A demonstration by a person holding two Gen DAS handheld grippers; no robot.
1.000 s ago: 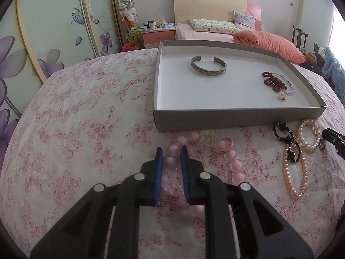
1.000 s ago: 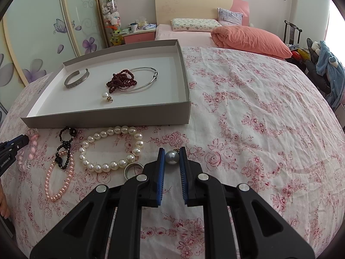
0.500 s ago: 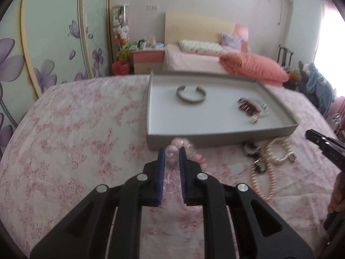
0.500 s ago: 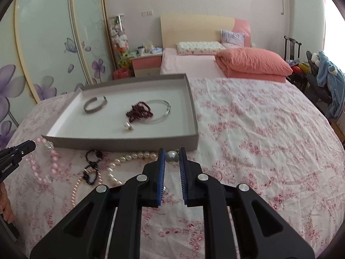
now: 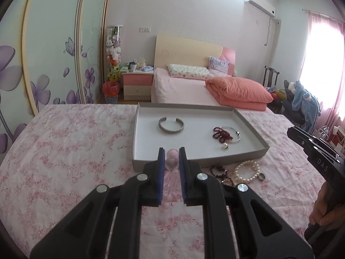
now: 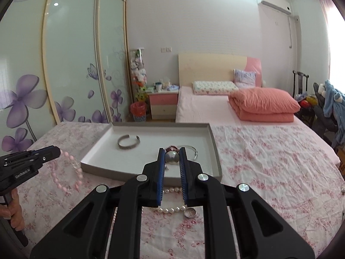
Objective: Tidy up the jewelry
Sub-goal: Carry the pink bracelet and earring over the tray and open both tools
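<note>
Filling the lower half of each wrist view, black plastic arms end in blue ribbed pads. The left gripper (image 5: 172, 157) is clenched on a pink bead bracelet (image 6: 71, 172); round translucent beads show between its fingers at lower centre of the left view, and in the right view the strand dangles in a loop from its tip at left, above the floral sheet (image 5: 64, 151). The right gripper (image 6: 172, 157) is clamped on a smooth silvery pearl (image 6: 171, 157) at centre frame.

Just beyond, on the sheet at lower right of the left view, lie a white pearl strand (image 5: 248, 171) and a dark bead bracelet (image 5: 218, 170), close against the near wall of a shallow grey cardboard tray (image 5: 250, 153).

Inside the tray, an open silver cuff (image 5: 171, 125) rests at centre-left; to its right a tangle of dark red beads (image 5: 222, 134) overlaps a thin wire bangle (image 5: 236, 132).

Farther back, at upper centre, sits a folded coral quilt (image 5: 237, 91).
</note>
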